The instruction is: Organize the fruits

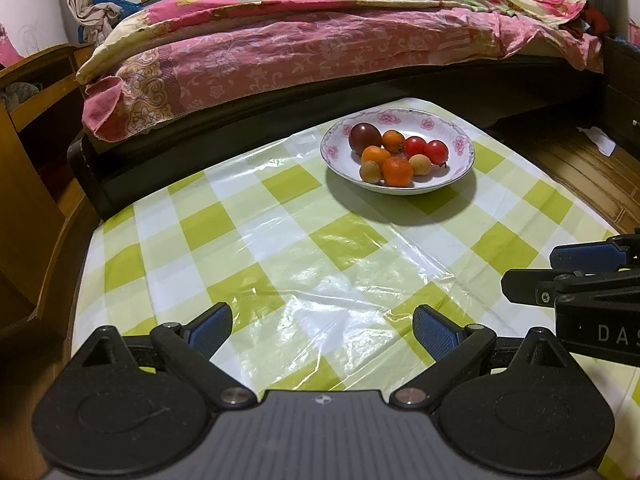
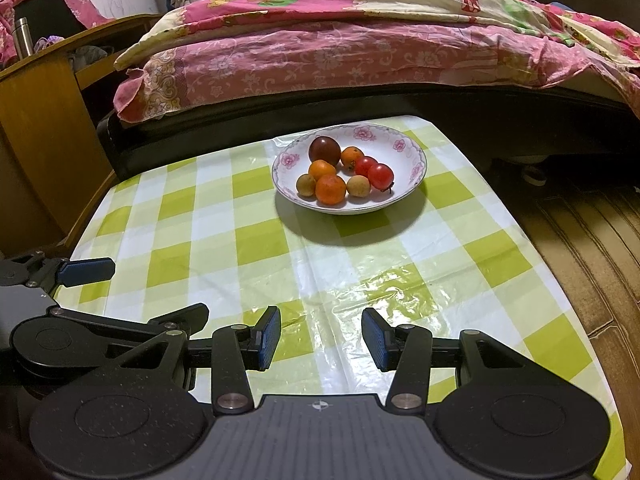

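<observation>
The round white bowl w/ pink flowers (image 1: 460, 148) sits at the far end of the green-and-white check plastic table cover (image 1: 280, 240), near the bed w/ pink bedding (image 1: 320, 48); it's round, so no long side. In it: a dark purple round fruit (image 1: 364, 137), orange fruits, two red tomatoes (image 1: 425, 148) and two tan ones, some partly hidden behind others. Left gripper (image 1: 322, 330) is wide apart w/ nothing in it, right gripper (image 2: 321, 338) also apart & empty, partly cut off in left view

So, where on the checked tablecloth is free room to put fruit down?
The green-and-white checked plastic tablecloth is bare between the white floral-rimmed bowl and both open grippers, left gripper and right gripper. Only the bowl is crowded.
</observation>
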Action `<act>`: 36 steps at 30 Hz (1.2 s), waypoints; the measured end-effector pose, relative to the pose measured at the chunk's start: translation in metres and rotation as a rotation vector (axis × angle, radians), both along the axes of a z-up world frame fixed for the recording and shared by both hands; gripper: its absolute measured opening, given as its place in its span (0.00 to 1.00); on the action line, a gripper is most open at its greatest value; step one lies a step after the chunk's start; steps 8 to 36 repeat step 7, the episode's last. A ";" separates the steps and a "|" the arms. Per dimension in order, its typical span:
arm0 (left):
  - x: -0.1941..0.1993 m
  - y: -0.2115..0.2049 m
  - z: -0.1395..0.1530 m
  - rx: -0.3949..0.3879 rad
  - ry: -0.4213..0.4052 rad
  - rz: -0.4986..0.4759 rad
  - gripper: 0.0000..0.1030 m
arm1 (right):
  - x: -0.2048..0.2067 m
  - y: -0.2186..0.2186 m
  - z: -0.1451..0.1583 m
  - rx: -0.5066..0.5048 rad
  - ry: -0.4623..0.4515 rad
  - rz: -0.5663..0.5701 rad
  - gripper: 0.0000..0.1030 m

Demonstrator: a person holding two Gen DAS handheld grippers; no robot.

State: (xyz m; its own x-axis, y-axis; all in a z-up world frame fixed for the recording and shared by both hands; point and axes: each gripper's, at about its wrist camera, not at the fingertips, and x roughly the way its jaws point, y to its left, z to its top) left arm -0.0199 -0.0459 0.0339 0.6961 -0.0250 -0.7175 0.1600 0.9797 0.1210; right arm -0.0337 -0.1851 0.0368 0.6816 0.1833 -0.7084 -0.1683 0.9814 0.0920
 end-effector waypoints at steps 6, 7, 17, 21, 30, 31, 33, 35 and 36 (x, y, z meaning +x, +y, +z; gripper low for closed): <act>0.000 0.001 0.000 0.000 0.000 0.000 1.00 | -0.001 0.001 -0.001 -0.001 -0.001 0.001 0.42; 0.000 0.001 0.000 0.000 0.001 0.000 1.00 | -0.001 0.001 -0.001 -0.001 -0.001 0.001 0.42; 0.000 0.001 0.000 0.000 0.001 0.000 1.00 | -0.001 0.001 -0.001 -0.001 -0.001 0.001 0.42; 0.000 0.001 0.000 0.000 0.001 0.000 1.00 | -0.001 0.001 -0.001 -0.001 -0.001 0.001 0.42; 0.000 0.001 0.000 0.000 0.001 0.000 1.00 | -0.001 0.001 -0.001 -0.001 -0.001 0.001 0.42; 0.000 0.001 0.000 0.000 0.001 0.000 1.00 | -0.001 0.001 -0.001 -0.001 -0.001 0.001 0.42; 0.000 0.001 0.000 0.000 0.001 0.000 1.00 | -0.001 0.001 -0.001 -0.001 -0.001 0.001 0.42; 0.000 0.001 0.000 0.000 0.001 0.000 1.00 | -0.001 0.001 -0.001 -0.001 -0.001 0.001 0.42; 0.000 0.001 0.000 0.000 0.001 0.000 1.00 | -0.001 0.001 -0.001 -0.001 -0.001 0.001 0.42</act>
